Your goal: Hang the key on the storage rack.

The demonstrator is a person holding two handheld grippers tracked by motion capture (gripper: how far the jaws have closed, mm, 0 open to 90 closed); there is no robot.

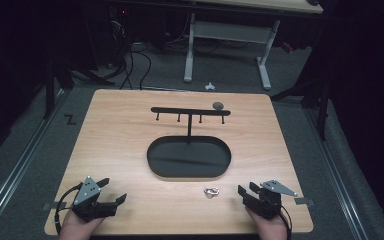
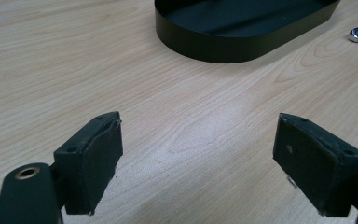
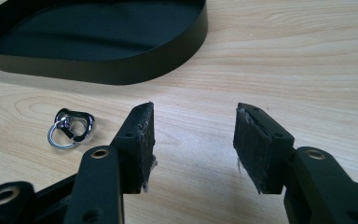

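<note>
A black oval tray (image 1: 189,157) sits mid-table, with a thin post rising from its back rim to a black hook bar (image 1: 190,111) that carries several small pegs. A small silver clip with a ring (image 1: 211,192) lies on the wood in front of the tray, and the same silver clip (image 3: 71,128) lies just left of my right gripper's jaws. My left gripper (image 1: 111,190) rests open at the near left corner, nothing between its jaws. My right gripper (image 1: 245,190) rests open at the near right, also empty. The left gripper (image 2: 198,161) points at bare wood before the tray (image 2: 242,35).
A small grey round object (image 1: 218,105) sits by the right end of the hook bar. The wooden table (image 1: 120,145) stands on grey carpet, with a white-legged desk (image 1: 227,37) and cables beyond its far edge.
</note>
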